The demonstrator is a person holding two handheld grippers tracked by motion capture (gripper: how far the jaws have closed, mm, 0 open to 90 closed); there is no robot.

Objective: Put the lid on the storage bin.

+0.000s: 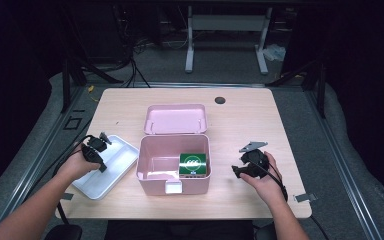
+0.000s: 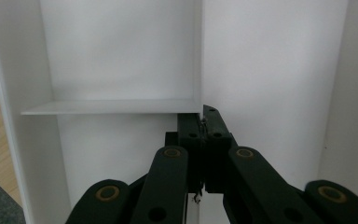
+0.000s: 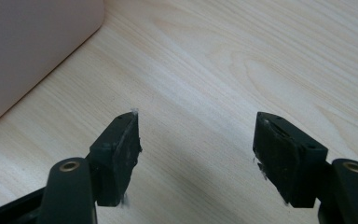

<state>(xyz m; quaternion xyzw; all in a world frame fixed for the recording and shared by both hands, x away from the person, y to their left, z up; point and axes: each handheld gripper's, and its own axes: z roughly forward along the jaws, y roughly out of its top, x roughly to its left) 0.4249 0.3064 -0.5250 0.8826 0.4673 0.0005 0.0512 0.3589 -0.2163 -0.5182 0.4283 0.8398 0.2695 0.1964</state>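
Note:
A white tray (image 1: 102, 184) lies at the table's left edge. My left gripper (image 1: 101, 166) reaches down into it. In the left gripper view, the left gripper (image 2: 204, 119) has its jaws pressed together on the thin upright divider (image 2: 200, 56) of the tray (image 2: 270, 70). A pink box (image 1: 152, 162) stands open at the table's middle with a green carton (image 1: 193, 164) in its right half. To its right, my right gripper (image 1: 236, 171) hovers low over bare wood, pointing at the box. In the right gripper view, the right gripper (image 3: 198, 140) is open with nothing between its pads, and the pink box's wall (image 3: 28, 46) is at upper left.
The box's pink lid (image 1: 175, 119) lies flat just behind it. A dark round grommet (image 1: 220, 100) sits near the table's far edge. Bare wood stretches along the right side and the back of the table (image 1: 245, 125).

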